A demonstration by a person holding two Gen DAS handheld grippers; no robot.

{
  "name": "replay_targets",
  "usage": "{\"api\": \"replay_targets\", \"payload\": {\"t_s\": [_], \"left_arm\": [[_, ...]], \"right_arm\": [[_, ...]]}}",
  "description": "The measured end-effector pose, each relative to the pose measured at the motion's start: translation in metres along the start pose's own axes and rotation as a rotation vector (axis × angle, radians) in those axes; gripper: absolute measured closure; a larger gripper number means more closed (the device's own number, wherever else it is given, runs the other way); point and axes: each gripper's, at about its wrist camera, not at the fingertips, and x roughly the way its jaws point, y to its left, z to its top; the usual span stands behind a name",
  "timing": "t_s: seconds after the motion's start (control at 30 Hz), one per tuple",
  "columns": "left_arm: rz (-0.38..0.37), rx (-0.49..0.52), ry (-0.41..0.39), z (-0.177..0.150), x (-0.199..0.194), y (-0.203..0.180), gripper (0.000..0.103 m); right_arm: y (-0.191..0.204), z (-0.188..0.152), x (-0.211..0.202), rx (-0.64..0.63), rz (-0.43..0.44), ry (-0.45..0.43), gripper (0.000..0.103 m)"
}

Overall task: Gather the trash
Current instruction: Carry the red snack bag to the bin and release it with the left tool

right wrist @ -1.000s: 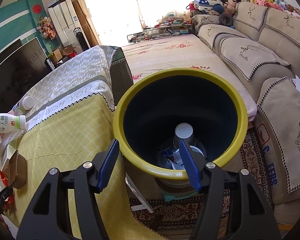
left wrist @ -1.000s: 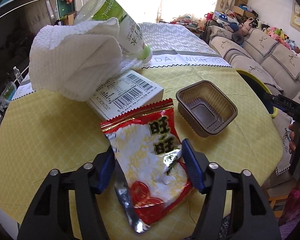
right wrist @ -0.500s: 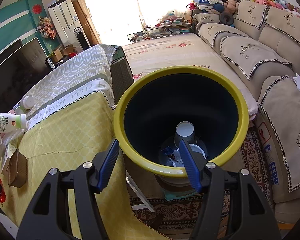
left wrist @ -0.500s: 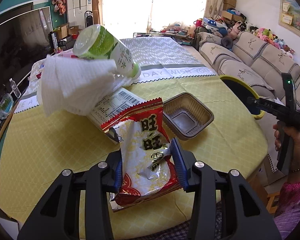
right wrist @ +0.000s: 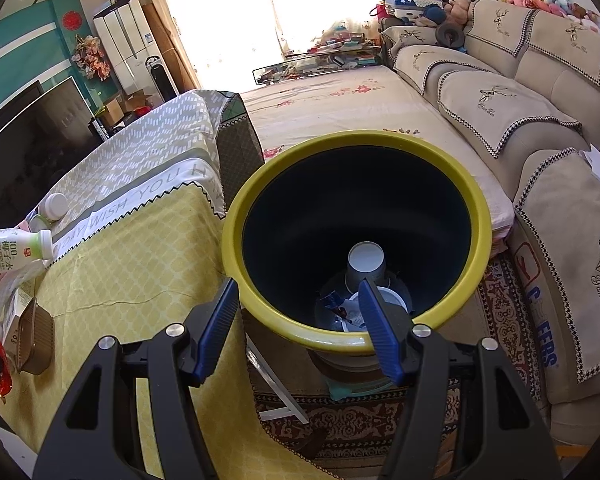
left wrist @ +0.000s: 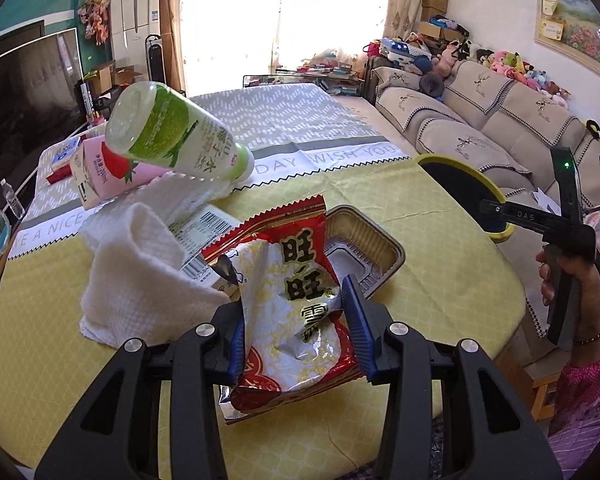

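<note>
A red and silver snack wrapper [left wrist: 292, 248] stands crumpled between the blue pads of my left gripper [left wrist: 294, 296], which is shut on it and holds it just above the yellow tablecloth [left wrist: 440, 272]. In the right wrist view, my right gripper [right wrist: 296, 284] hangs open over the near rim of a yellow-rimmed dark bin [right wrist: 356, 142], with nothing between its fingers. A paper cup [right wrist: 366, 258] and other scraps lie at the bin's bottom. The bin [left wrist: 460, 164] shows beyond the table's right edge in the left wrist view.
Behind the wrapper sit a brown plastic tray [left wrist: 364, 248], a white paper towel [left wrist: 140, 264], a barcoded box [left wrist: 204, 232], a tilted green-and-white bottle [left wrist: 172, 136] and a pink carton [left wrist: 104, 172]. A person's hand [left wrist: 556, 276] holds the other gripper at the right. A sofa [right wrist: 520, 112] lines the right side.
The left jaws closed onto the wrapper, then rose with it, lifting it off the cloth. The right gripper and the bin look the same.
</note>
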Motion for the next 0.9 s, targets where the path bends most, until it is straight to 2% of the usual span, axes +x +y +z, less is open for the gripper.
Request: {"api": "replay_targets", "payload": {"t_s": [0.2, 0.37, 0.67, 0.8, 0.9], "left_arm": [[-0.054, 0.075, -0.039, 0.021, -0.005, -0.026, 0.06], [-0.118, 0.139, -0.055, 0.043, 0.009, -0.06, 0.06], [-0.245, 0.258, -0.05, 0.093, 0.06, -0.151, 0.06], [-0.301, 0.293, -0.001, 0.116, 0.094, -0.194, 0.06], [-0.31, 0.329, 0.032, 0.13, 0.123, -0.223, 0.06]], "right_arm": [[-0.005, 0.001, -0.005, 0.019, 0.008, -0.018, 0.044], [-0.014, 0.002, -0.008, 0.034, 0.011, -0.03, 0.044], [-0.055, 0.006, -0.027, 0.104, -0.061, -0.076, 0.043], [-0.076, 0.007, -0.036, 0.141, -0.092, -0.098, 0.042], [-0.089, 0.007, -0.039, 0.165, -0.105, -0.105, 0.042]]}}
